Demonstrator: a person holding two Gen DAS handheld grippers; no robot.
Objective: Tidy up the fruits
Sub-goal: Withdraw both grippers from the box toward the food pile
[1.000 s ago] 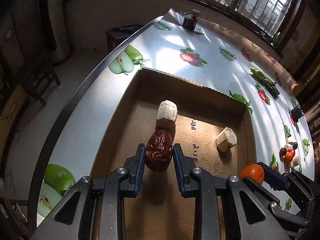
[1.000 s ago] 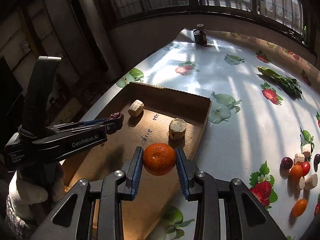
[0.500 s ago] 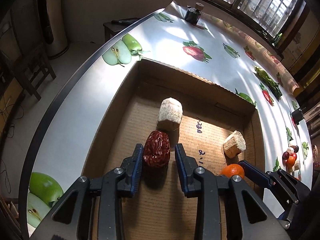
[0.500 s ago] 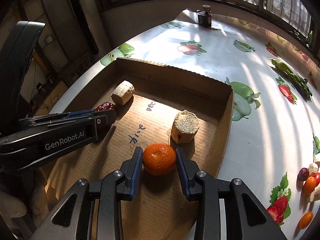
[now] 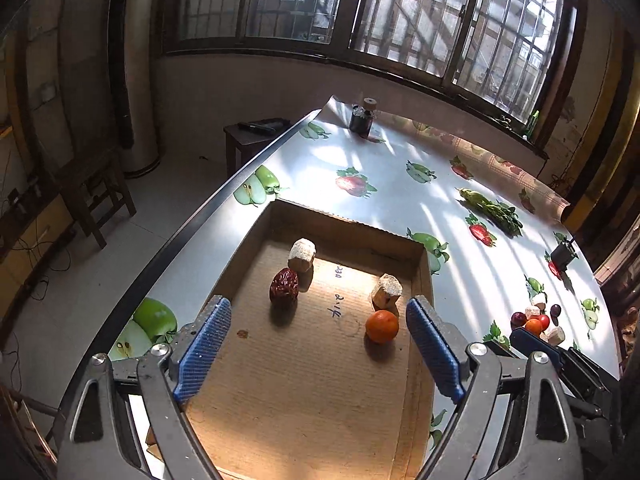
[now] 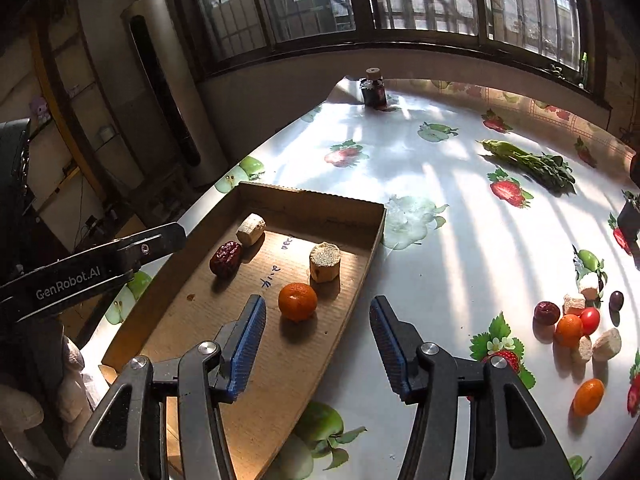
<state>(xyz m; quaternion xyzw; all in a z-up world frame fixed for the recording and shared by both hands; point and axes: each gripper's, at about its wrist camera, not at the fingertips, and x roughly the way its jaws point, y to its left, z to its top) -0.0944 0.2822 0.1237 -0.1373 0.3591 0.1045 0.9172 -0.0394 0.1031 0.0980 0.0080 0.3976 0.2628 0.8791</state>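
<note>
A shallow cardboard box [image 5: 344, 220] [image 6: 304, 194] lies on the fruit-print table. In it rest a dark red date [image 5: 284, 286] [image 6: 226, 259], an orange mandarin [image 5: 382, 326] [image 6: 297, 301] and two pale cut chunks [image 5: 302, 254] [image 5: 386, 288]. My left gripper [image 5: 318, 348] is open and empty, raised behind the date. My right gripper [image 6: 318, 342] is open and empty, raised just behind the mandarin. A heap of small fruits [image 6: 576, 320] [image 5: 538, 320] lies on the table to the right.
A dark bottle [image 6: 373, 88] [image 5: 362, 118] stands at the far table end. A bunch of greens [image 6: 532, 162] [image 5: 492, 208] lies at the far right. A small black object [image 6: 628, 220] sits at the right edge. The table's left edge drops to the floor.
Both grippers have opened and pulled back and up. The date and the mandarin, held before, now rest on the box floor.
</note>
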